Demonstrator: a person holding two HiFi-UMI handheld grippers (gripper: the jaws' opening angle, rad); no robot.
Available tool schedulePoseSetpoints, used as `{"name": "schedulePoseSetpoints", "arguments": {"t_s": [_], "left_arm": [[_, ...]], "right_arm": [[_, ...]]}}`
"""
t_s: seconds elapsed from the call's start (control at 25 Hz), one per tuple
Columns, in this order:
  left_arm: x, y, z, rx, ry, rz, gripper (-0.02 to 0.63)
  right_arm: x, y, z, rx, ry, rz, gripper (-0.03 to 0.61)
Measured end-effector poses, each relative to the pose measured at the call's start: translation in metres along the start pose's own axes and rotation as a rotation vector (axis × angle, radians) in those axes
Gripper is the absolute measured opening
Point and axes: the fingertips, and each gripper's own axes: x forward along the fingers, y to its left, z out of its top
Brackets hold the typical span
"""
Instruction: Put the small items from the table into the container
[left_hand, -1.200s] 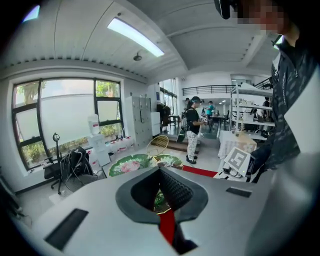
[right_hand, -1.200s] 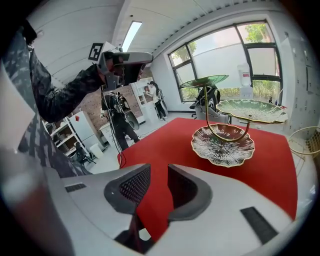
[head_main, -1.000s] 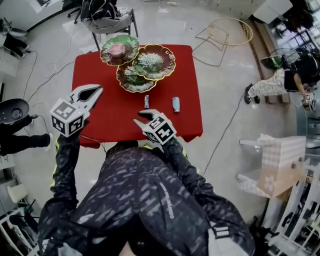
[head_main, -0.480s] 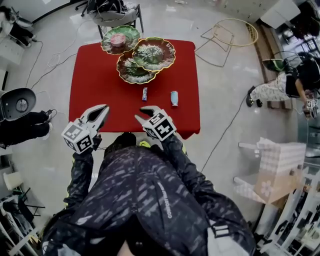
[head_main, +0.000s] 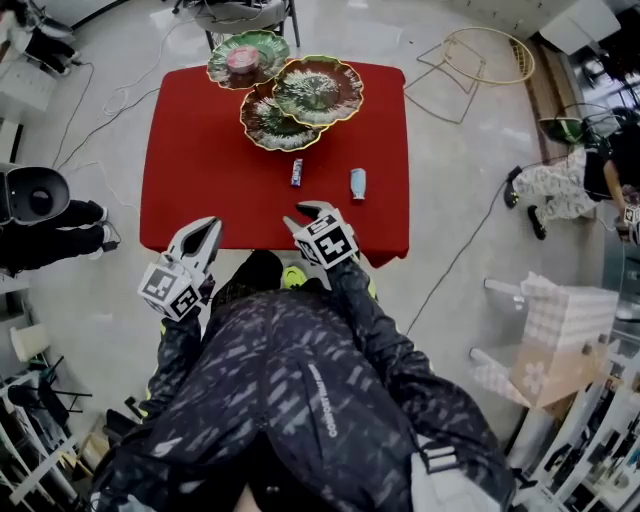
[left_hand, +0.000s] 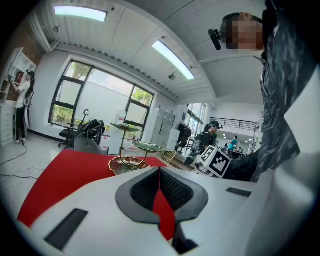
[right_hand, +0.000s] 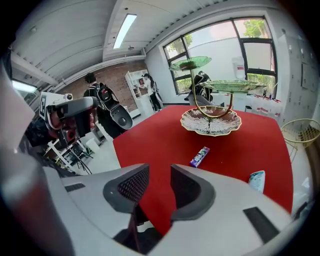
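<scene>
I cannot tell what the pink thing (head_main: 241, 58) at the red table's (head_main: 200, 170) far edge is. My body (head_main: 300, 380) covers some of the near edge.

Jacket (head_main: 300, 400): dark, grey dash print, white lettering on back, yellow-green cuffs (head_main: 291, 277). Left gripper (head_main: 207, 226), right gripper (head_main: 308, 212): white shells, black ribbed pads (right_hand: 131, 186), black-and-white marker cubes (head_main: 168, 290); right jaws opening, empty.

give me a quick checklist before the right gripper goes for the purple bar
1. Right gripper jaws apart, empty: ok, opening, nothing between them.
2. Purple bar lying free on the red table: ok.
3. Blue packet clear of the bar: ok, apart.
4. Right gripper over the bar: not ok, it is at the table's near edge.
5. Left gripper out of the way: ok, shut, empty.
6. Lowest dish has room: ok.
</scene>
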Motion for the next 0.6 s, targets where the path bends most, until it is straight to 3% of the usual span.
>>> {"name": "schedulePoseSetpoints", "arguments": {"t_s": [0.4,0.6], "left_arm": [[-0.007,0.023,-0.021,-0.018,0.048,-0.005,0.012],[0.005,0.04,-0.019,-0.023,0.065,-0.067,0.011]], "right_arm": [[0.029,-0.032,-0.008,0.097,0.048,-0.067,0.138],[0.045,-0.047,-0.006,0.143,0.07,-0.098,0.144]]}}
